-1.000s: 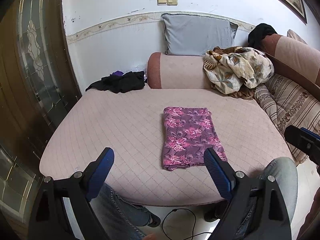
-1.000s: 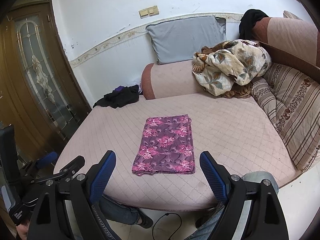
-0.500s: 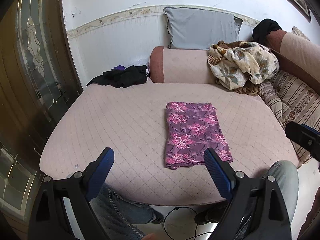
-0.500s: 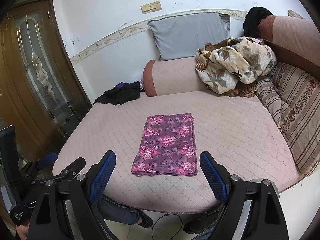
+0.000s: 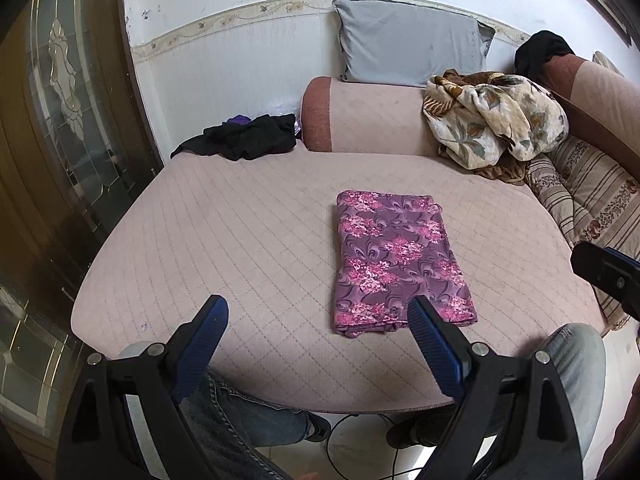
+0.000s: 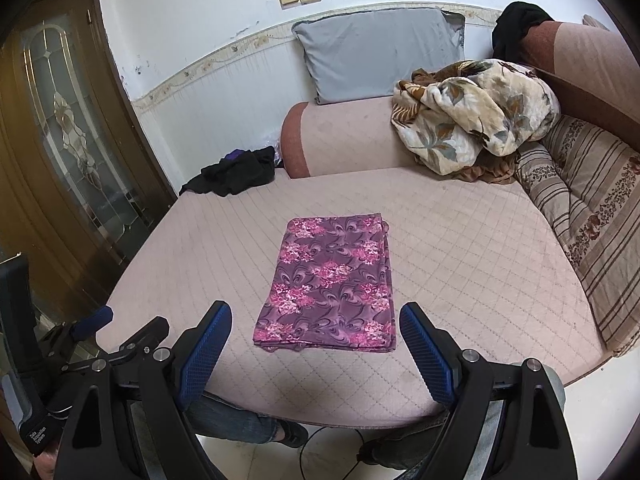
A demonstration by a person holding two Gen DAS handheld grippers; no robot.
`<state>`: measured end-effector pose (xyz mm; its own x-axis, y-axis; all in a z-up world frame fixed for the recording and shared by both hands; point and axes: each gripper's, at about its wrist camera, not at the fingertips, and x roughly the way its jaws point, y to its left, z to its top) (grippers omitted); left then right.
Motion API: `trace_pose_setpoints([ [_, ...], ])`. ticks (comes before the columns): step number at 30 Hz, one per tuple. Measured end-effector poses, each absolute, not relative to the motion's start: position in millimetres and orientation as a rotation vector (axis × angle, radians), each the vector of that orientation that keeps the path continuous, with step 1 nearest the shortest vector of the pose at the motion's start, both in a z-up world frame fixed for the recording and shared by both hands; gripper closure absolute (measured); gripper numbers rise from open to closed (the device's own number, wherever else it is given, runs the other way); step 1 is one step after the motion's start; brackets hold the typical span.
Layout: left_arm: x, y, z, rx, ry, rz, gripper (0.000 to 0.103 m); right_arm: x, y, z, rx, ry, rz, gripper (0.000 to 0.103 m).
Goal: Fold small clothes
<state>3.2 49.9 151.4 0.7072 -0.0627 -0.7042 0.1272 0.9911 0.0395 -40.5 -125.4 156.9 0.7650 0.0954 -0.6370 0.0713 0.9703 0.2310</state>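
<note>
A quilted pink sofa seat [image 6: 460, 240] fills both views. At lower frame, the left tool [image 5: 316, 322] and right tool [image 6: 316, 330] gape wide, empty. Just beyond, mid-frame, the folded purple floral cloth [image 6: 332, 280] lies lengthwise away, centred ahead of the right tool, right of the left.

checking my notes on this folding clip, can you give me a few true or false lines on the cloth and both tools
1. The purple floral cloth lies folded flat on the pink cushion. True.
2. The right tool grips the cloth. False: its jaws are open, short of the cloth.
3. The left tool is open and empty. True.
4. The black clothes lie on top of the purple cloth. False: they sit apart, at the cushion's far corner.
</note>
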Motion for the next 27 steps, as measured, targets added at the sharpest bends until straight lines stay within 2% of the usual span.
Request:
trace_pose_setpoints([
  [21, 17.1, 46.3, 143.2, 0.097, 0.806, -0.164, 0.013, -33.5, -123.9, 148.1, 0.253, 0.713, 0.010, 0.013],
  [27, 33.0, 52.7, 128.1, 0.070, 0.806, -0.165, 0.013, -16.1, -132.0, 125.5, 0.301, 0.766, 0.017, 0.013],
])
